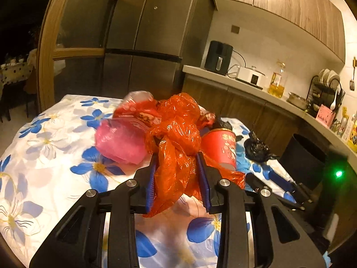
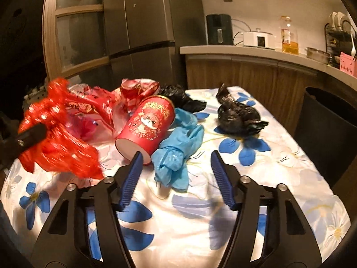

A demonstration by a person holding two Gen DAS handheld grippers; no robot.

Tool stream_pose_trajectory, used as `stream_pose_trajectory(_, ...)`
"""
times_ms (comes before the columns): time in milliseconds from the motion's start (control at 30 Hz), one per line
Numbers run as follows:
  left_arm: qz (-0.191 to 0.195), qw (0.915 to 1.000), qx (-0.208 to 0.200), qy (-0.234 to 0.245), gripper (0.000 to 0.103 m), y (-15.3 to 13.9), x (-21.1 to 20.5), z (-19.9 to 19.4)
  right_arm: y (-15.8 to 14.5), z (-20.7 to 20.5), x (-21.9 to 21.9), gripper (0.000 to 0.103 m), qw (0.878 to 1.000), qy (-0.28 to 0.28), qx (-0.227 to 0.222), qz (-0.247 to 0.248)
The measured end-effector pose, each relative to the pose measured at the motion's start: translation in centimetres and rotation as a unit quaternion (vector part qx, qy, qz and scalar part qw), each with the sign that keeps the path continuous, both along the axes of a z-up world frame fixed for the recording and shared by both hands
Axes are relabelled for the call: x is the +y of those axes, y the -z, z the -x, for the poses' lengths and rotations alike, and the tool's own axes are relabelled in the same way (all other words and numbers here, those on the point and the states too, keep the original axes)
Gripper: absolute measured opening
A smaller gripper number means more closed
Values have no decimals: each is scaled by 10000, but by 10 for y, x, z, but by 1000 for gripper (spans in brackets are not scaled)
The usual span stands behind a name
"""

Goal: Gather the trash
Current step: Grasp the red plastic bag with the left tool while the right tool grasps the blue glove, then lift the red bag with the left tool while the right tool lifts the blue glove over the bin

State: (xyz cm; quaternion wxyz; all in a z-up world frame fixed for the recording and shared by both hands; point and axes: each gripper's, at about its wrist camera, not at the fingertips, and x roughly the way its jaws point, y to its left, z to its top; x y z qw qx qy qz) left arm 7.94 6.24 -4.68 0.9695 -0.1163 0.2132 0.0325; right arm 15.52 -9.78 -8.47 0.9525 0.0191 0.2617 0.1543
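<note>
The bench [image 2: 279, 156] carries a white cloth printed with blue flowers. The left gripper [image 1: 177, 178] is clamped on a crumpled orange plastic bag [image 1: 176, 138], lifted clear of the cloth. The right gripper [image 2: 176, 174] stands apart with nothing between its pads, near a blue plastic glove [image 2: 178, 145]. A red paper cup [image 2: 147, 125] lies tipped just left of the glove; a black bag [image 2: 238, 116] sits farther right. A steel refrigerator [image 2: 142, 29] stands at the far side, a kitchen counter [image 2: 245, 51] and dark bin [image 2: 328, 129] on the right.
</note>
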Motion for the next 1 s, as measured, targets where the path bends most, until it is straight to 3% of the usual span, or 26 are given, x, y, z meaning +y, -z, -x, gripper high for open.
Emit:
stream_pose_trajectory(267, 41, 9999, -69, -62, 33, -7, 4, -1, 8, -10, 6, 16, 9995, -153, 268, 36)
stream_pose_trajectory(367, 23, 10000, -66, -39, 33, -7, 3, -1, 6, -9, 4, 8, 9995, -200, 254, -12)
stream_pose_trajectory(533, -23, 9999, -89, -64, 33, -9, 2, 2, -6, 2, -7, 3, 9998, -167, 42, -30)
stream_pose_trajectory(1000, -163, 9996, -188, 140, 33, -22, -29, 3, -63, 41, -58, 2, 9973, 43, -647, -335)
